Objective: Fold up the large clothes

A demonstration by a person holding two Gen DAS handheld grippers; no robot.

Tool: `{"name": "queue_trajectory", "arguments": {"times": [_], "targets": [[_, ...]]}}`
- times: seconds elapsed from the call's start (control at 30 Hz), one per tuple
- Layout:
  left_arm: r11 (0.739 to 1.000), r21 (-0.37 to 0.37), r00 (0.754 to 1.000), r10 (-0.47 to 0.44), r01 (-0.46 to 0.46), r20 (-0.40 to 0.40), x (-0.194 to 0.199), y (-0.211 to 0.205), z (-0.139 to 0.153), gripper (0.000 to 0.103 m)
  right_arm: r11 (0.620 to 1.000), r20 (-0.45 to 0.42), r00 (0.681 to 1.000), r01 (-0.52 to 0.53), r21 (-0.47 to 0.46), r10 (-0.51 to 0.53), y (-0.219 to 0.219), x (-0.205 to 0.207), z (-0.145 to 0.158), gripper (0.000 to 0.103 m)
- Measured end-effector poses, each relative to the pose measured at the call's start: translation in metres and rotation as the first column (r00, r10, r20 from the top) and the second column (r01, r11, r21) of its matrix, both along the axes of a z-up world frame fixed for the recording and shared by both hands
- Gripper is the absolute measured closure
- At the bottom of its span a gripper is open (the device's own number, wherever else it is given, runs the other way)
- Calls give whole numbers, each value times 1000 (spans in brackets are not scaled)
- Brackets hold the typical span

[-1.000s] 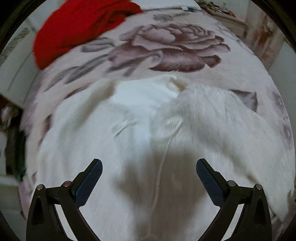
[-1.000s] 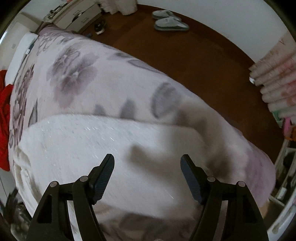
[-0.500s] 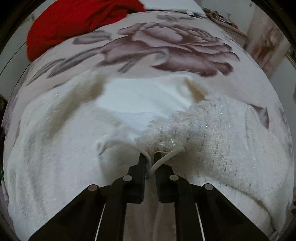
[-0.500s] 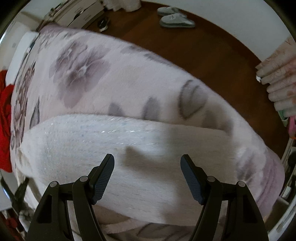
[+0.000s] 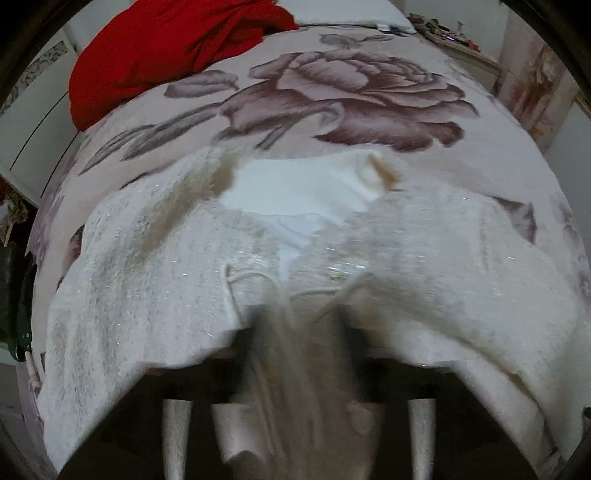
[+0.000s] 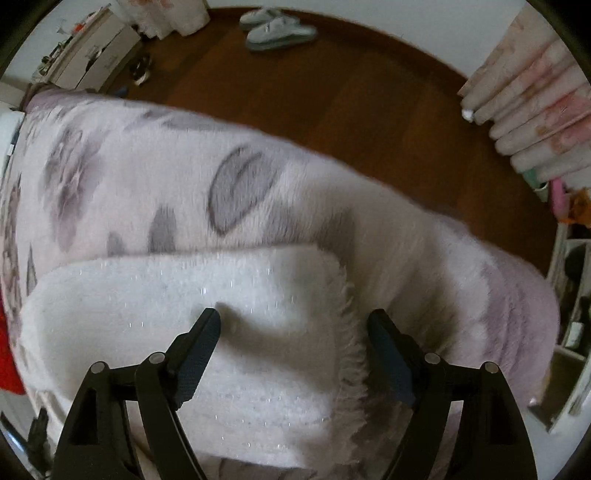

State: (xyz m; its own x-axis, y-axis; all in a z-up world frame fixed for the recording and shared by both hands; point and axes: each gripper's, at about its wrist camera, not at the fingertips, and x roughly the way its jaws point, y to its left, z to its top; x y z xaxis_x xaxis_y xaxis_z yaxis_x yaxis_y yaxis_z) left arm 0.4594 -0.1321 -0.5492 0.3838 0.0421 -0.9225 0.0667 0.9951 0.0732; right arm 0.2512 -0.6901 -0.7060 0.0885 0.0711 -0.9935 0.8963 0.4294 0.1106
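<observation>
I am watching the left claw (image 5: 301,332) letting go. Half a second back it was pinched tight on the cord (image 5: 236,277) at the front opening of the white sweater (image 5: 147,295). Now its jaws are spreading, and a smeared streak of cloth and cord is running between them. The view is too blurred to say whether anything is still catching on a pad. I am reading that as a release, so this side is needing a fresh hold before any fold can start.

The right claw (image 6: 293,328) is standing wide and still widening, with nothing pinched. A second ago it was hanging over plain knit. Now the sweater's fringed end is lying directly under it, with one finger over the knit and the other over the blanket (image 6: 258,184) just past the fringe. That looks to me like lining up on the edge to lift it.

The sweater is lying spread flat on the bed, ahead of and beneath both claws.

Far ahead of the left claw, a red cloth (image 5: 166,44) is sitting in a heap on the blanket, well apart from the sweater. Beyond the right claw, slippers (image 6: 277,29) are lying on the wooden floor (image 6: 369,110), with a curtain (image 6: 535,110) off to its right. Nothing is blocking the fold, though the loose cord could be snagging.
</observation>
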Motion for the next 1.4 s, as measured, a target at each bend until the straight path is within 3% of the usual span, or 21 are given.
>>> {"name": "queue_trajectory", "arguments": {"times": [0.03,0.1,0.17,0.2,0.23,0.33,0.4,0.47,0.53,0.63,0.7,0.77,0.87,0.97,1.0,1.07,1.17,1.2,1.23,1.33,1.4], "targets": [[1000,-10,1000,-9,9,0,0,-4,2,12,999,3,1000,7,40,-7,1,-3,-6,19],[1000,0,1000,-15,15,-6,-4,-13,0,12,994,16,1000,15,105,-16,4,0,-16,25],[1000,13,999,-15,16,-36,-7,-22,-5,12,997,2,999,-35,63,35,6,10,-9,53],[1000,18,998,-17,18,-54,-7,-27,-10,12,998,15,998,-63,27,63,6,14,1,93],[999,29,997,-18,20,-70,-8,-32,-12,12,997,74,995,-73,-5,73,3,17,16,92],[999,47,995,-18,23,-95,-23,-41,-19,12,980,138,985,-82,-180,107,-6,24,60,92],[997,70,993,-24,32,-119,-36,-46,-24,12,969,136,981,-108,-224,141,-14,32,66,92],[995,96,988,-23,38,-151,-46,-49,-30,12,980,88,985,-137,-142,151,-24,39,47,88],[994,100,983,-14,33,-182,-56,-49,-33,12,996,79,993,-89,-29,91,-24,26,35,79],[995,96,981,3,16,-192,-73,-47,-30,12,999,153,987,50,2,-49,-9,-20,51,62],[995,94,983,-7,24,-183,-83,-47,-32,12,990,201,970,130,52,-138,3,-46,54,61],[994,103,980,-11,32,-200,-89,-49,-42,12,963,247,939,196,186,-239,10,-71,41,58],[998,67,970,7,10,-243,-91,-46,-65,12,904,295,886,250,348,-359,22,-75,-2,58],[999,34,977,23,-16,-212,-87,-43,-77,3,871,375,809,310,380,-452,22,-72,-28,58],[999,35,980,24,-18,-196,-86,-42,-80,0,859,415,768,337,385,-487,21,-71,-32,58],[1000,16,984,27,-25,-174,-82,-41,-85,0,847,467,715,362,389,-520,21,-66,-34,57],[1000,6,986,24,-23,-163,-78,-39,-89,0,862,504,702,369,348,-504,26,-48,-35,58],[1000,5,985,22,-21,-169,-76,-38,-89,0,873,520,702,374,314,-488,28,-41,-32,68],[1000,4,984,20,-19,-175,-72,-38,-87,0,877,527,702,377,297,-480,29,-36,-30,92],[999,6,984,35,-34,-175,-72,-32,-76,0,895,547,709,378,238,-445,28,-17,-4,92],[998,27,986,60,-57,-153,-72,-23,-61,0,932,573,739,322,164,-356,34,3,31,92]]}}
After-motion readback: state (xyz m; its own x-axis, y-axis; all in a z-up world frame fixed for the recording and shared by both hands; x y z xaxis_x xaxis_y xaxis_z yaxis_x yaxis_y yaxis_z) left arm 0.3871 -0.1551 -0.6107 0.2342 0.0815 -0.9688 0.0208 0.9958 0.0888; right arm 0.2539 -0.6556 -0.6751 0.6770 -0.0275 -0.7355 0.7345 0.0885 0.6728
